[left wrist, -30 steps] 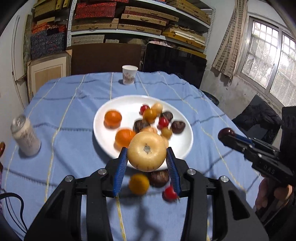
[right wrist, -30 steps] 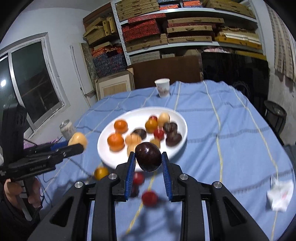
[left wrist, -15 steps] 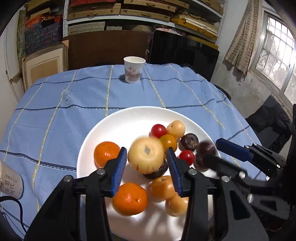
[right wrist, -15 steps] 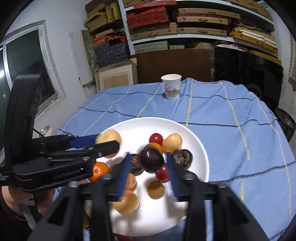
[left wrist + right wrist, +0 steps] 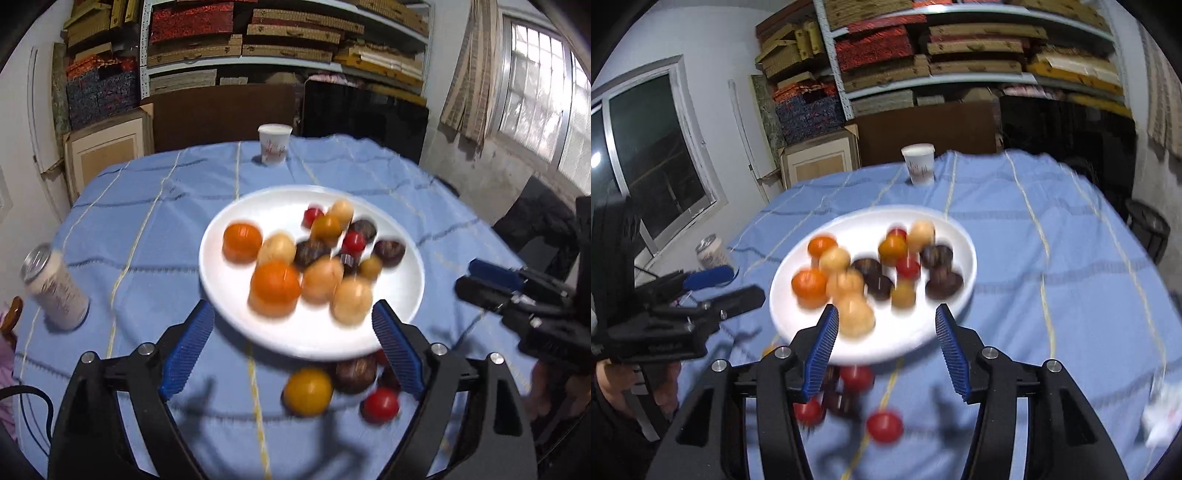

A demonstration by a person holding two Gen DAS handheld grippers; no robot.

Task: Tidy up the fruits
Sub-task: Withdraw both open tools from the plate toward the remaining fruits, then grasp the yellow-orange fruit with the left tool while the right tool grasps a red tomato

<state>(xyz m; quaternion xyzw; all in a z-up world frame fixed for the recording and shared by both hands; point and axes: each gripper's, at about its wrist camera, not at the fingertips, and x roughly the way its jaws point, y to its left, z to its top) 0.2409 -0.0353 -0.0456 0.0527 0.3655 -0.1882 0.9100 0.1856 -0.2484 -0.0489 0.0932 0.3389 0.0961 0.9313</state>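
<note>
A white plate on the blue cloth holds several fruits: two oranges, pale yellow ones, dark plums and red tomatoes. My left gripper hovers at the plate's near rim, its jaws opening wide, with nothing between them. My right gripper is at the same rim from the right, its jaws also opening and bare. Loose on the cloth in front of the plate lie a yellow fruit, a dark plum and red tomatoes. Motion blurs both views.
A paper cup stands behind the plate. A drink can stands at the table's left. A crumpled paper lies near the right edge. Shelves with boxes fill the back wall, and a dark bin sits beyond the table.
The left gripper let go of the pale fruit and the right let go of the dark plum over the plate. Both opened and drew back toward the near rim.
</note>
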